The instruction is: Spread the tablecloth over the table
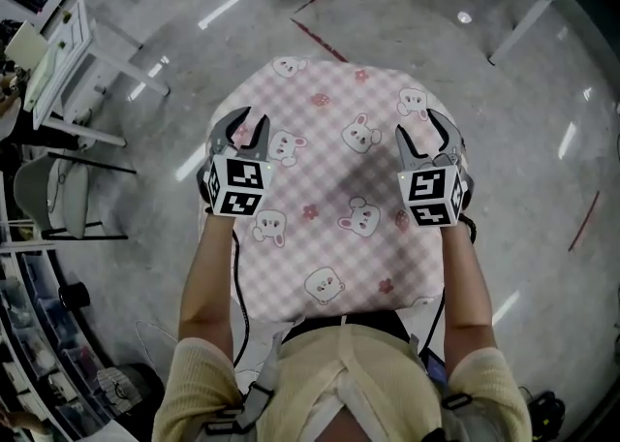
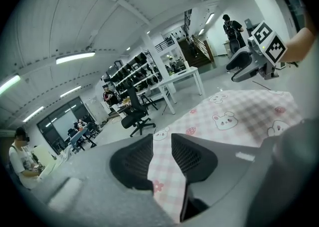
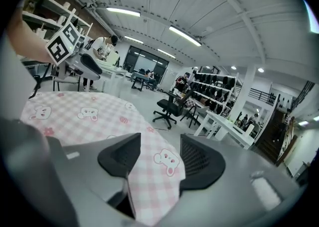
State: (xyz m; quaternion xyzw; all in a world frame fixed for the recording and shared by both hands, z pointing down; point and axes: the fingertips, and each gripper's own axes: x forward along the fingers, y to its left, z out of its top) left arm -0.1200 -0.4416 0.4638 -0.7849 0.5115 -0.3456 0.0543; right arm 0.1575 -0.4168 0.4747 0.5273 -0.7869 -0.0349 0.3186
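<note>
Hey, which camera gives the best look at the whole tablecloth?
The head view. It looks down on nearly all of the tablecloth, with the left gripper and right gripper at its sides. Each gripper view shows only a strip of it between that gripper's jaws and part of the cloth beyond.

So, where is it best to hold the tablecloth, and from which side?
Take the tablecloth by its two side edges: the left gripper from the left, the right gripper from the right. It is a wide, limp sheet, so two spaced holds should keep it flat. Each edge lies between that gripper's open jaws.
</note>
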